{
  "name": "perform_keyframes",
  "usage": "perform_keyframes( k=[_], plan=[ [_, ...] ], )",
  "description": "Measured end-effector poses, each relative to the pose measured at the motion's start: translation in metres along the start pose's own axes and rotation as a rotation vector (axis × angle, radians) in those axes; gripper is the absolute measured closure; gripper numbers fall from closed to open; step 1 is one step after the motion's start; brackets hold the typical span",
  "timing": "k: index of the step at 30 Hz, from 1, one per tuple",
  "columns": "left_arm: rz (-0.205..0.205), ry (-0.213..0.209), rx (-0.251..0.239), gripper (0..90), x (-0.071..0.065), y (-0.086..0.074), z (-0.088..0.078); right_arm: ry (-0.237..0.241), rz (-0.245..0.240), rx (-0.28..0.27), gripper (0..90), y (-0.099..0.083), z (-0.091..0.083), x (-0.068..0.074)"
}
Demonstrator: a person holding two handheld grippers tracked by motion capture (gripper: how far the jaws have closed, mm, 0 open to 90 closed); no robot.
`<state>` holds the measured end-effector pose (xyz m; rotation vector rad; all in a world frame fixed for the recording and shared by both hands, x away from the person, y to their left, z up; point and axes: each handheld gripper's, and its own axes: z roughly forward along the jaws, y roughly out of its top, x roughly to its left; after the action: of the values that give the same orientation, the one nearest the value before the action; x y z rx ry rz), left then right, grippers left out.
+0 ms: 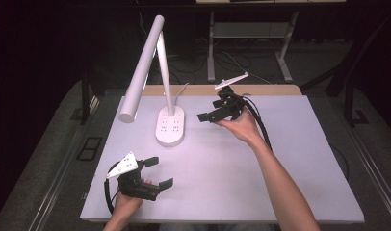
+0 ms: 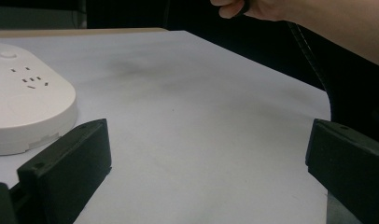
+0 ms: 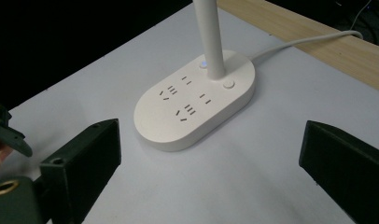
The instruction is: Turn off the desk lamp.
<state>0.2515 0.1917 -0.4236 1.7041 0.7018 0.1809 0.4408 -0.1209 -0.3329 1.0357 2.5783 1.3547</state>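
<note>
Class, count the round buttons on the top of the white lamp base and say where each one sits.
2. On the lamp base, one button with a small blue light sits at the foot of the stem on its left, the other button on its right. The stem may hide more behind it.

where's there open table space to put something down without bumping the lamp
The widest bare patch of the table lies to the right of the lamp base, under and beyond the right gripper. Another runs along the near edge, between the left gripper and the right forearm. It is crowded at the back left, around the base, its cord and the lamp head.
</note>
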Motion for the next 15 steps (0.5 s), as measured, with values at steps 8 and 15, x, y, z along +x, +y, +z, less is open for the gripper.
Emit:
perform_keyframes(
  k=[8,15],
  plan=[
    [-0.012,-0.003,-0.007,0.0,-0.001,0.000,-0.001,0.015,0.003,0.010,5.5,0.007,0.024,-0.005],
    [-0.018,-0.002,-0.012,0.0,0.000,0.000,-0.003,0.026,0.004,-0.003,7.0,0.014,0.039,-0.007]
  ],
)
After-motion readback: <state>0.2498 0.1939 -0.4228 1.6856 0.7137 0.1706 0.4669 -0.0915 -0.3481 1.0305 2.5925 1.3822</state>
